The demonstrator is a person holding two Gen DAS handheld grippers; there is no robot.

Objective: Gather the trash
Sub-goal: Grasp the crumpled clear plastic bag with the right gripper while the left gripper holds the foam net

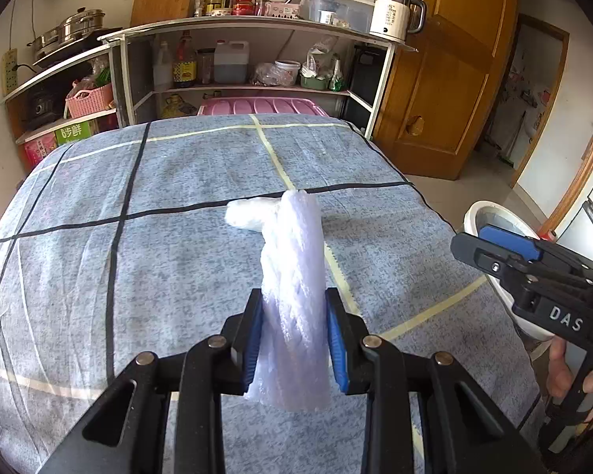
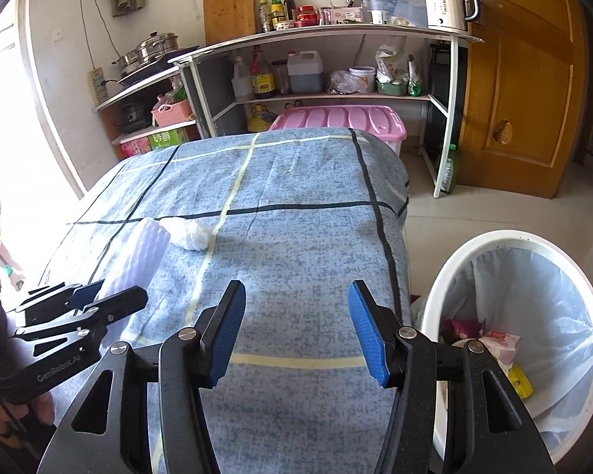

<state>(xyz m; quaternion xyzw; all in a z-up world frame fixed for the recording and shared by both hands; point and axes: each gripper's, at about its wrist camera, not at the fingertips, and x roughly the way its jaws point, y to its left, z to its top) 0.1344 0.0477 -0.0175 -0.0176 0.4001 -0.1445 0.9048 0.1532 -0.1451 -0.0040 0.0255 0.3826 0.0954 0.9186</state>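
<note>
My left gripper (image 1: 294,328) is shut on a white foam net sleeve (image 1: 294,276), which sticks up and forward between the blue pads above the blue checked tablecloth (image 1: 158,268). The sleeve also shows in the right wrist view (image 2: 144,256). A crumpled white tissue (image 1: 245,215) lies on the cloth just beyond the sleeve, and shows in the right wrist view (image 2: 189,233). My right gripper (image 2: 296,331) is open and empty above the table's right part. A white trash bin (image 2: 454,268) with a clear liner stands on the floor right of the table, holding several wrappers.
Shelves (image 2: 336,96) with bottles, jars and a kettle (image 2: 448,2) stand behind the table. A pink storage box (image 2: 336,118) sits under them. A wooden door (image 2: 533,79) is at the right. The table's right edge drops off next to the bin.
</note>
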